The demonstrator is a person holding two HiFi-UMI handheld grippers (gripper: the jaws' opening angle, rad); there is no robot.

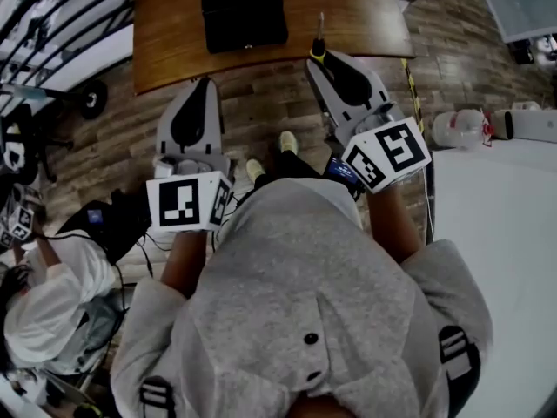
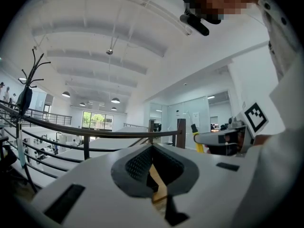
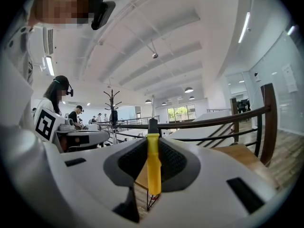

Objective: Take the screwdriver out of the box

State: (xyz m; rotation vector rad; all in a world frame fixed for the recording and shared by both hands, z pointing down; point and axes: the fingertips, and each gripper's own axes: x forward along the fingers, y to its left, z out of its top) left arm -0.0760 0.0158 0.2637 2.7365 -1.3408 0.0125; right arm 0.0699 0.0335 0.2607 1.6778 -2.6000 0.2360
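Head view, looking down. The right gripper [image 1: 324,59] has its fingers [image 3: 178,163] pinching the yellow handle of the screwdriver [image 1: 319,42]. The tool is out of the box, at about 4 o'clock from it. Its shaft points toward 12 o'clock over the near edge of the wooden worktop [image 1: 357,16]. The black box [image 1: 244,11] rests closed on the worktop at 12 o'clock, apart from both grippers. The left gripper [image 1: 206,84] is at 10 o'clock from the person's grey-clad body, over the plank floor [image 1: 270,103]. Its fingers [image 2: 137,163] are pressed together at the tips, with nothing between them.
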